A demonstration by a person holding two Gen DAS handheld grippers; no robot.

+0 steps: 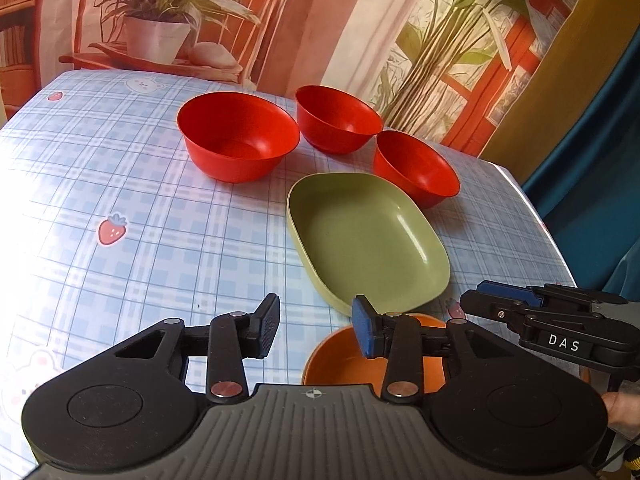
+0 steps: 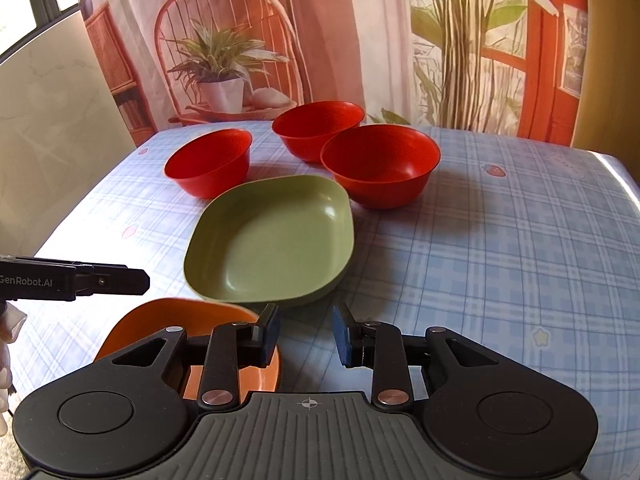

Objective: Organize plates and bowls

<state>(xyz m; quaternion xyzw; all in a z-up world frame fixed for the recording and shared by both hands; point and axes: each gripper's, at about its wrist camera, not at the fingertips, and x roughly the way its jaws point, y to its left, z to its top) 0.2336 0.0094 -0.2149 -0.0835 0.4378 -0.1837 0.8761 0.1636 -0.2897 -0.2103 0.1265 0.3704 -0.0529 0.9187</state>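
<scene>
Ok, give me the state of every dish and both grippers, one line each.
Left red bowl: upright, empty, apart.
Middle red bowl: upright, empty.
Right red bowl: upright, empty, by the green plate.
Green plate: flat, empty.
Orange dish: on the table, not gripped, empty as far as visible.
Left gripper: open, empty.
Right gripper: open, empty.

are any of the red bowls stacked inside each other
No, the three red bowls each sit separately on the table.
</scene>
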